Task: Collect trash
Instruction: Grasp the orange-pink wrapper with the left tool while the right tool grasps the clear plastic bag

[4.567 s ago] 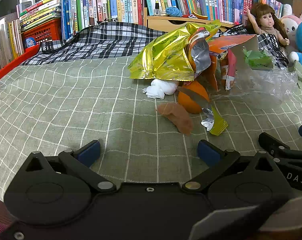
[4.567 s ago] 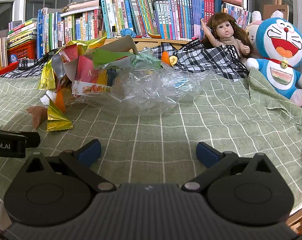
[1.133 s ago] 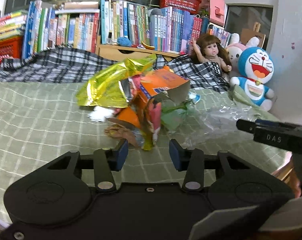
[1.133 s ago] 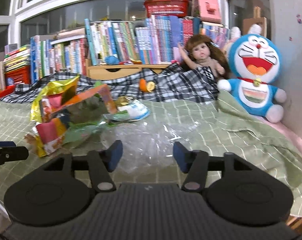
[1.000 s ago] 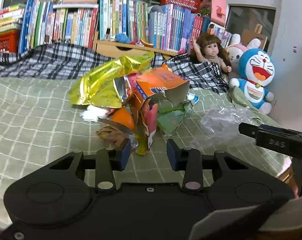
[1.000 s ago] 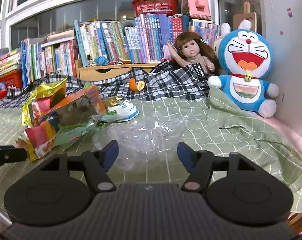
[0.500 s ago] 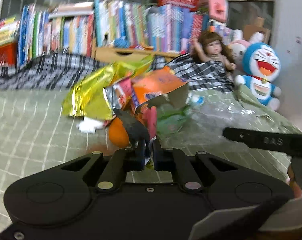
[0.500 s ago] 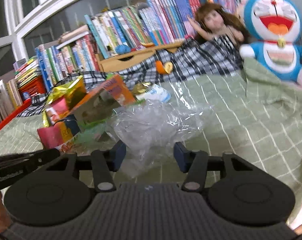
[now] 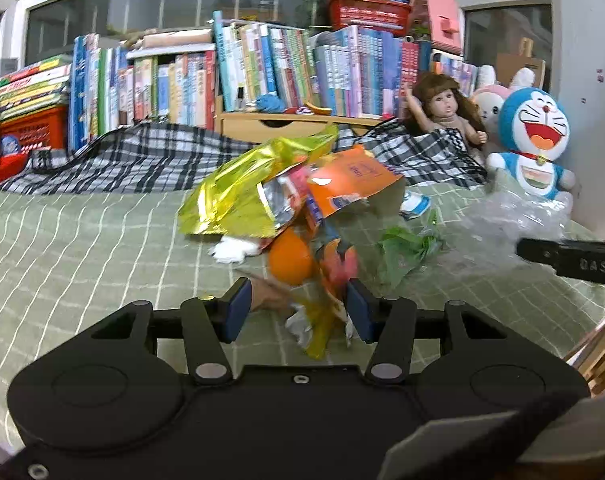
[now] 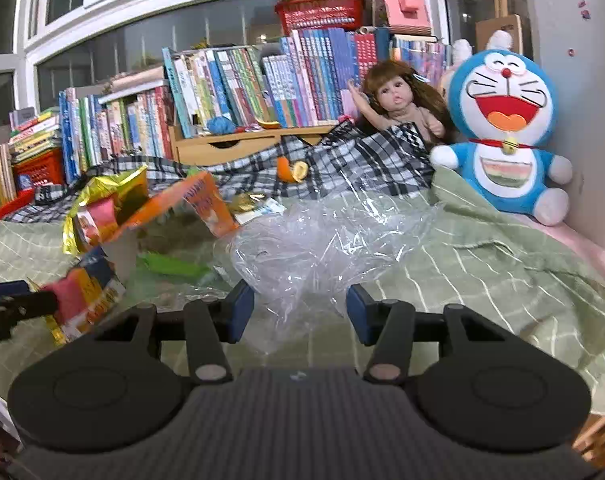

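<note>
A trash heap lies on the green checked blanket (image 9: pixel 82 248): a gold foil bag (image 9: pixel 246 188), a torn orange carton (image 9: pixel 350 184), an orange peel (image 9: pixel 290 258), a white tissue (image 9: pixel 232 250) and a green wrapper (image 9: pixel 406 248). My left gripper (image 9: pixel 297 311) sits at the heap's near edge. Its jaws are opening, with a crumpled yellow-red wrapper (image 9: pixel 322 320) loose between them. My right gripper (image 10: pixel 300 310) is shut on a bunched clear plastic bag (image 10: pixel 322 240) to the right of the heap. One of its fingers (image 9: pixel 574 264) shows in the left wrist view.
A plaid cloth (image 9: pixel 142 156) lies behind the heap, below a wall of books (image 9: pixel 262 72) and a wooden drawer box (image 9: pixel 286 124). A doll (image 9: pixel 446 112) and a blue plush toy (image 10: pixel 502 120) sit at the right by the wall. Another peel (image 10: pixel 290 170) rests on the plaid.
The left jaws closed tight on the wrappers half a second ago and have now parted. The right jaws narrowed around the clear bag, which is now bunched between them.
</note>
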`<action>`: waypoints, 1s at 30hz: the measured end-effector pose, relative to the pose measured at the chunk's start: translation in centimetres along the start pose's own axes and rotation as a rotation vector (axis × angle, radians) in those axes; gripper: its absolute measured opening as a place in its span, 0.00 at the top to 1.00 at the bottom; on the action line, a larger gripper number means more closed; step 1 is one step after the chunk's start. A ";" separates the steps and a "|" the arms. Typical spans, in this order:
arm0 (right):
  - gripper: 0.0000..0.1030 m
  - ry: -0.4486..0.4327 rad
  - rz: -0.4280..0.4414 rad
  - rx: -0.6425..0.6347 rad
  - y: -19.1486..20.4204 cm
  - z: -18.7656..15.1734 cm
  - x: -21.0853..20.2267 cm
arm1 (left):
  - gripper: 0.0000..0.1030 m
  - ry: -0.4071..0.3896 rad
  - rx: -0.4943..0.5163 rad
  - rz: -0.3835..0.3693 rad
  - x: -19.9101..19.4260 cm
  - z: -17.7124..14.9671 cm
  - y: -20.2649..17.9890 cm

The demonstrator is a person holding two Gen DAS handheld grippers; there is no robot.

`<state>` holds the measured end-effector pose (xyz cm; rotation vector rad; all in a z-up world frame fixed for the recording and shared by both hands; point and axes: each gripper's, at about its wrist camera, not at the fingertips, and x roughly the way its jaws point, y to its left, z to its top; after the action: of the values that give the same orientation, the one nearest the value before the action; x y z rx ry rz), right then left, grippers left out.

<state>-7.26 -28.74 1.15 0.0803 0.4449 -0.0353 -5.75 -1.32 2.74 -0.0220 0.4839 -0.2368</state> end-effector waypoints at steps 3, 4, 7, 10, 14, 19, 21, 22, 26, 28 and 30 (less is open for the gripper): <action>0.46 0.014 -0.007 -0.007 -0.2 -0.7 0.0 | 0.52 0.020 0.003 0.000 -0.2 -0.6 0.5; 0.46 0.021 -0.006 -0.007 -0.3 -0.8 0.1 | 0.52 0.028 0.004 -0.001 -0.1 -0.7 0.6; 0.46 0.030 -0.005 -0.004 -0.3 -1.4 0.2 | 0.52 0.066 -0.021 -0.010 0.6 -1.1 0.7; 0.46 0.031 0.005 -0.002 0.1 -1.6 0.3 | 0.52 0.055 -0.060 -0.012 1.7 -1.3 0.5; 0.46 0.023 0.018 -0.028 0.8 -1.8 0.2 | 0.75 0.067 -0.118 -0.057 3.0 -0.6 0.5; 0.46 0.017 0.034 -0.035 1.2 -2.0 -0.1 | 0.80 0.042 -0.086 -0.054 2.0 -0.2 0.1; 0.46 0.012 0.040 -0.028 1.2 -2.0 -0.3 | 0.80 0.029 -0.069 -0.054 1.1 -0.2 0.1; 0.46 0.008 0.044 -0.025 1.1 -2.0 -0.4 | 0.80 0.027 -0.058 -0.055 0.7 -0.2 0.2; 0.46 0.002 0.055 -0.035 1.3 -2.0 -0.7 | 0.52 0.023 -0.034 -0.034 -0.7 -0.3 0.7; 0.46 0.000 0.052 -0.044 1.5 -2.1 -0.7 | 0.48 0.004 -0.025 -0.004 -1.4 -0.4 1.1; 0.46 0.001 0.051 -0.047 1.6 -2.1 -0.6 | 0.48 -0.019 -0.022 0.025 -2.1 -0.3 1.3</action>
<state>-8.64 -27.00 -0.31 0.0454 0.4446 0.0254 -7.37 0.46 3.28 -0.0398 0.4675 -0.2070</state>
